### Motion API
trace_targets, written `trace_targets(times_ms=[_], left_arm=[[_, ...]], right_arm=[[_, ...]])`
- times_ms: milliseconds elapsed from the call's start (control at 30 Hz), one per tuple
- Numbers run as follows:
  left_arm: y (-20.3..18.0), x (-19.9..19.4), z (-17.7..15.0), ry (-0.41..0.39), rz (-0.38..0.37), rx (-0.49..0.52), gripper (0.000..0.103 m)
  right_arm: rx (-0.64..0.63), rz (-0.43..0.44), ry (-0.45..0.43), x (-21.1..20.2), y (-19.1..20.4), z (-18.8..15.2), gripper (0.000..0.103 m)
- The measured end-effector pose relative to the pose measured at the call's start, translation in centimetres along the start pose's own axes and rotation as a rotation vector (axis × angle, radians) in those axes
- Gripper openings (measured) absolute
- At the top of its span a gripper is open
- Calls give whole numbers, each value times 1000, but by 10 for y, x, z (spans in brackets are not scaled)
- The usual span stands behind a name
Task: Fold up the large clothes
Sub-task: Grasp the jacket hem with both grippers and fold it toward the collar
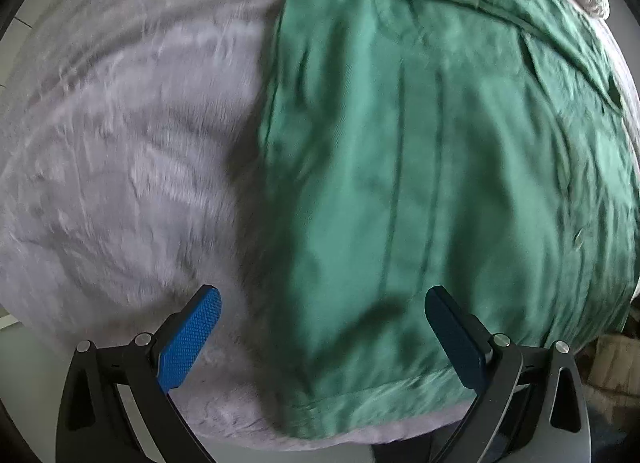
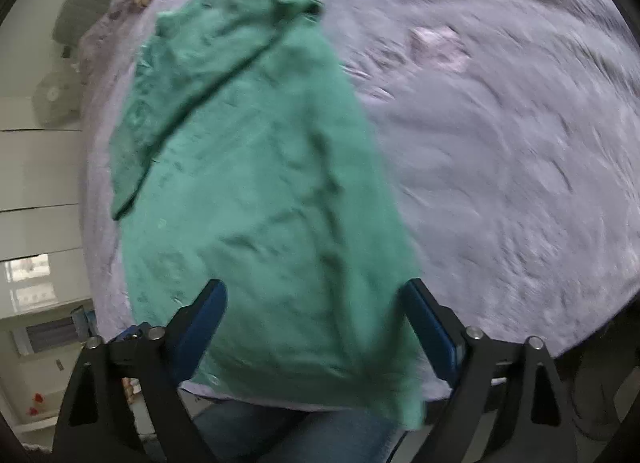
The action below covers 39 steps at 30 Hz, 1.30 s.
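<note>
Two claws hang over one green garment spread on a lilac blanket. Left wrist view: the left claw [image 1: 322,337] gapes wide and empty above the garment [image 1: 420,167] near its hem, one finger over the blanket [image 1: 120,151], likely lining up on the side edge. Right wrist view: the right claw [image 2: 316,327] stands wide, holding nothing, straddling the garment's [image 2: 260,183] near end to pinch that corner

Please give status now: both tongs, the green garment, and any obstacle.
Left tongs open, right tongs open, both empty. Green garment flat on bed, near hem below tongs. No obstacle seen.
</note>
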<state>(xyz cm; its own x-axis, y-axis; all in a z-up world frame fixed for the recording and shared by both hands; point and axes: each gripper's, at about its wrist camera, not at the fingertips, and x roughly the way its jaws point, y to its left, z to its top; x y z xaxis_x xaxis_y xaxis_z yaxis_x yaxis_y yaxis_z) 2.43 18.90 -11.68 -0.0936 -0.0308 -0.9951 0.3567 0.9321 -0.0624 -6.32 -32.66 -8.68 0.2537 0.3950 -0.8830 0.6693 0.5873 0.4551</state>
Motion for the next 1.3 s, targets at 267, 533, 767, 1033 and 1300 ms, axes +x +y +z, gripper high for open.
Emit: trace_targets(times_ms=[267,533,767,1033,1300], left_arm=[[0,18,-13,92,-72,18,102],[-28,7,-7,81,-41,75,102],[-32,4,-7,81,-41,69,102],[-35,9,-8,93,-39,83,102],[-53,-22,-17,81,-102,153,23]], right_arm=[[43,36,105,25,-38,-22,91],[-18,227,160,30,-11,-29,92],[-21,250,200,48,-2,-31,92],[-19,248,204,49,-2,-29,92],[-10,185,209,49,2,-34,36]])
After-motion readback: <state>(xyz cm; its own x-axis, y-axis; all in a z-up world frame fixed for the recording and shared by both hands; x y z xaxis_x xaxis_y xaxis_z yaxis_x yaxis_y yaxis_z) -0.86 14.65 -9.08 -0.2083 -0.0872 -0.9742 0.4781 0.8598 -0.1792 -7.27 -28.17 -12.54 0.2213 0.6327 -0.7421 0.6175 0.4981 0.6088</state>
